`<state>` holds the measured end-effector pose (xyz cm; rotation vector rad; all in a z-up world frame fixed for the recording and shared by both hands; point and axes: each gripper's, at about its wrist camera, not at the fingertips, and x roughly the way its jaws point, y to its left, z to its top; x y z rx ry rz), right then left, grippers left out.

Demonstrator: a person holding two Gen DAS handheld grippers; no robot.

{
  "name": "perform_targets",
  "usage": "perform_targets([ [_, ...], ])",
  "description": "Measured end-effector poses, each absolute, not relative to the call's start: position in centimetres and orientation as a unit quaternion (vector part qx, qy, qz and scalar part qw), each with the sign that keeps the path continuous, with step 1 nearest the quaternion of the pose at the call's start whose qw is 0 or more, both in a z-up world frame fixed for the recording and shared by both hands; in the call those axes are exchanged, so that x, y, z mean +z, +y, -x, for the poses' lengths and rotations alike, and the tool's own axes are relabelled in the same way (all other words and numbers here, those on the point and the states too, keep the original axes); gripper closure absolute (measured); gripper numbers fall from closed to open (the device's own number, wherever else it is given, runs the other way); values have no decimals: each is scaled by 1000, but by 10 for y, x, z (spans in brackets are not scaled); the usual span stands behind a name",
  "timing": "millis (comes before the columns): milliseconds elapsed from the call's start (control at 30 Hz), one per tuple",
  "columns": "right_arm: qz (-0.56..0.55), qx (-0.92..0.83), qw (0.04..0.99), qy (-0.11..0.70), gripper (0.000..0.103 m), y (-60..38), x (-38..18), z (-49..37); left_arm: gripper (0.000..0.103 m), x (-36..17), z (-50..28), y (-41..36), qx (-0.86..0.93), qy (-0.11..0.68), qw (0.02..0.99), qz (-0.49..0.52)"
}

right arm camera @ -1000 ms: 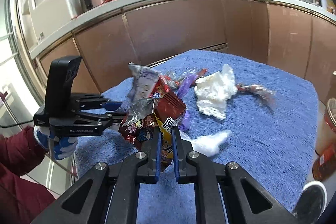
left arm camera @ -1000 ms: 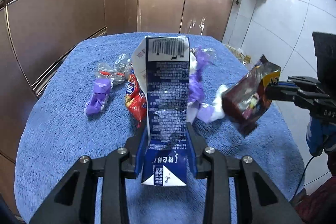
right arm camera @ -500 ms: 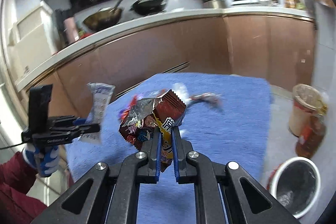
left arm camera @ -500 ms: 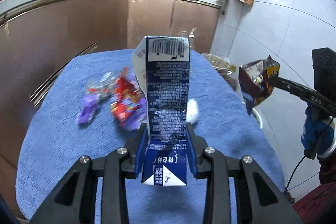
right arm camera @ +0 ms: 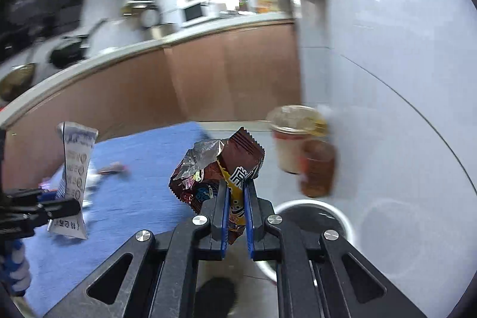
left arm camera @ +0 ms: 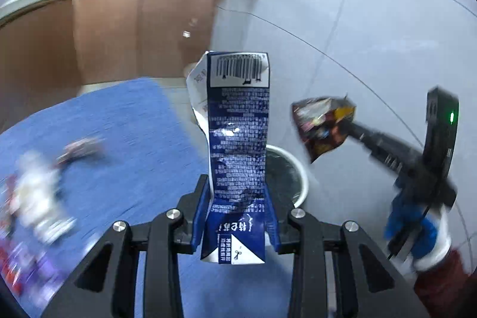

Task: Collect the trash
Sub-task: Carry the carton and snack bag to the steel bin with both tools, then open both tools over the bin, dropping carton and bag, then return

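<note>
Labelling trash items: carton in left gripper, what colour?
Dark blue with white print and barcode panel, the carton; clearest in left wrist view.

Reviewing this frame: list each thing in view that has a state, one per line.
left gripper: shut on the milk carton
milk carton: flattened, held upright
right gripper: shut on the snack wrapper
snack wrapper: crumpled, torn open, held
trash bin: open, on the floor
blue cloth: spread, litter on it

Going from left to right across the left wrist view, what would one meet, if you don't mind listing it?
Blurred litter on the blue cloth → blue cloth → flattened blue carton held in the left tool → white bin rim → brown snack wrapper → right tool → gloved hand.
</note>
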<state>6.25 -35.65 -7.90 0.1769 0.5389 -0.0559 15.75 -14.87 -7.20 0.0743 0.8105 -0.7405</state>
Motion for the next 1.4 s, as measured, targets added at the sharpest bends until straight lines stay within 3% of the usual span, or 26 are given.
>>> perform_targets([
  [433,-121,-166,929,308,91,-435,-158,-94,70,-140,-254,-313,-394,460,795,-29],
  [533,-131,-182,920,320,90,-449,-175,-100,54,-157,-264,-328,-393,478,785,-22],
  [667,-142,-193,911,334,83,-456,-187,-101,54,-164,-270,-334,-396,488,778,-3],
  [733,-142,-193,911,337,72,-461,-189,-102,53,-162,-269,-332,-398,483,780,-2],
  [1000,-141,-183,923,309,71,-449,-156,-104,53,-119,-248,-288,-384,433,816,9],
  [1400,-98,-115,968,198,66,-377,-38,-68,53,-30,-190,-193,-351,325,878,26],
])
